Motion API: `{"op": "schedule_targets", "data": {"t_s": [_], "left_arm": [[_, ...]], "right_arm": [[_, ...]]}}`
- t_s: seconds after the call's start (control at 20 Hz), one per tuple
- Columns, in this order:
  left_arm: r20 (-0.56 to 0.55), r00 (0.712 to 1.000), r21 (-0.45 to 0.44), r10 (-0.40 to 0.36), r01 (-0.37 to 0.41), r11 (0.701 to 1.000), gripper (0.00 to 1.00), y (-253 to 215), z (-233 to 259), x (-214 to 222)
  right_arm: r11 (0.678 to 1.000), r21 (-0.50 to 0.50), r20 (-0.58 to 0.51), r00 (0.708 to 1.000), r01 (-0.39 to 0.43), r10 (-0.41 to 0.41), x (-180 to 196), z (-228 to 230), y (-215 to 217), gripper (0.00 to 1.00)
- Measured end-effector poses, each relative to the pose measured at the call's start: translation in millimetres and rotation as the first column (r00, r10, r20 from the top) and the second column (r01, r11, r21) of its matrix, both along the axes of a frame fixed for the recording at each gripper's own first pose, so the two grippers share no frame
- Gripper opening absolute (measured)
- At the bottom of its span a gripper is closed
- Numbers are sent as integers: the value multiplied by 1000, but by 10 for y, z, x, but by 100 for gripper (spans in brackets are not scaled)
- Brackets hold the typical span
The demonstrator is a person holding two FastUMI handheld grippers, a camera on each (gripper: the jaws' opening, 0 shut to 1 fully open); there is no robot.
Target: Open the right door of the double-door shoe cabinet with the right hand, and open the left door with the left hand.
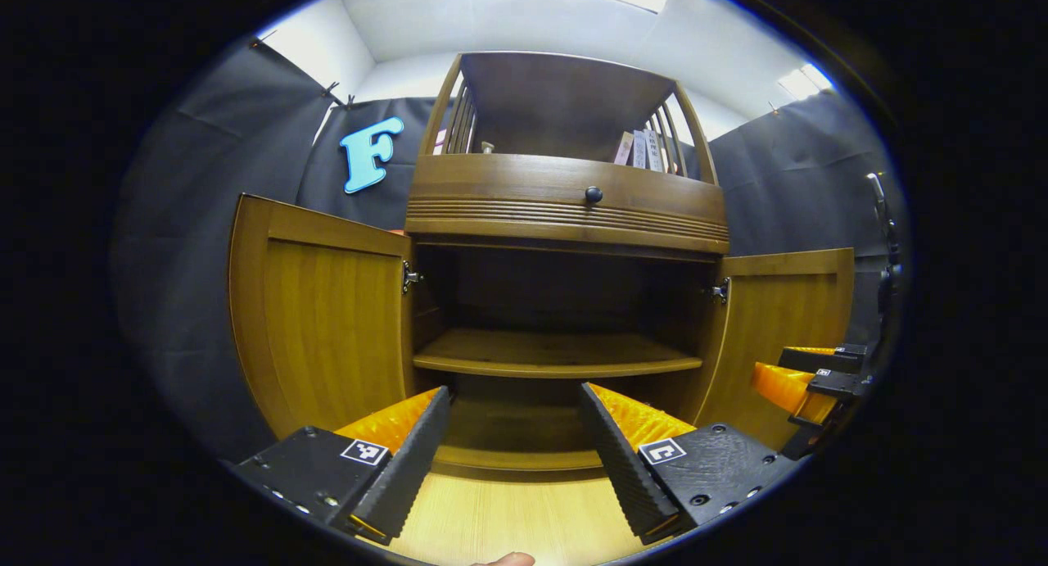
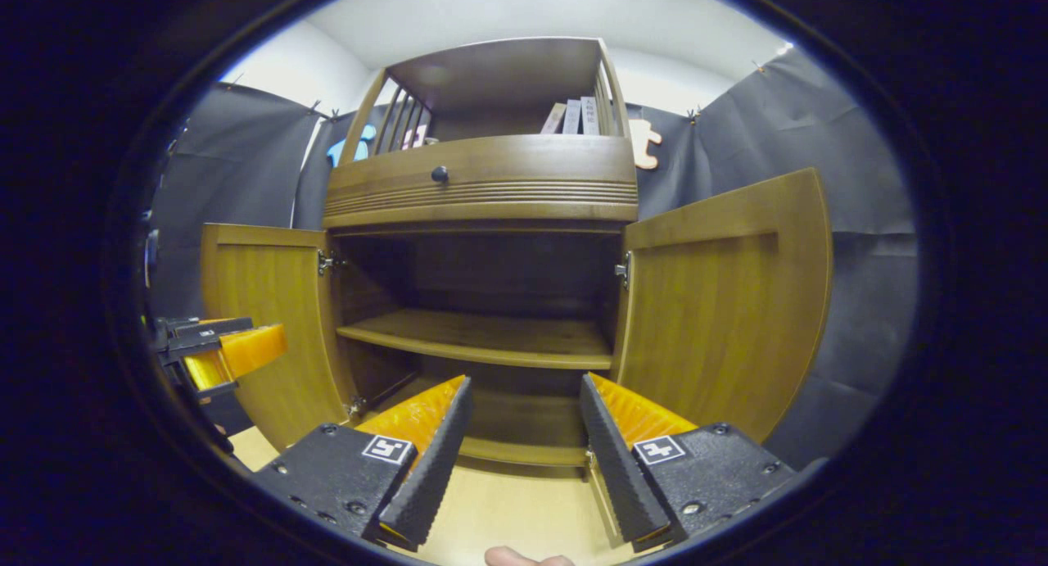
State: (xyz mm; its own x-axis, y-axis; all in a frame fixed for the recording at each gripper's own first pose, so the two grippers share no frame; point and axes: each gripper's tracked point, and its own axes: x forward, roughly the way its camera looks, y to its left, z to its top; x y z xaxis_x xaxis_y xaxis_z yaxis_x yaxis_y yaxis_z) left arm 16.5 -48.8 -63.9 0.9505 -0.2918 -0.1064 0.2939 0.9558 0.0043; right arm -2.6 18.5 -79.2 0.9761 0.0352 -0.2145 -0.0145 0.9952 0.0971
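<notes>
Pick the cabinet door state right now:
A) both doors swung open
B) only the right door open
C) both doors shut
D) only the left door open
A: in the left gripper view the left door and the right door both stand swung outward, baring the inner shelf; the left gripper and the right gripper are open and hold nothing.

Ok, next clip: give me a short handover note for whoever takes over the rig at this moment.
Left gripper: open, holding nothing, facing the cabinet's middle.
Right gripper: open, holding nothing, also back from the cabinet.
Left door: swung wide open.
Right door: swung wide open.
Inside, the shelf is bare.
Done: both doors look open.
Left: apparently nothing; neither gripper touches a door.
</notes>
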Motion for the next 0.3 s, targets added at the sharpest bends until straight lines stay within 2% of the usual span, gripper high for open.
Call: {"op": "schedule_targets", "data": {"t_s": [0.3], "left_arm": [[8, 1000, 34, -25, 25, 999, 95, -51, 31, -75]], "right_arm": [[1000, -14, 5, 1000, 3, -3, 0, 50, -28, 86]]}}
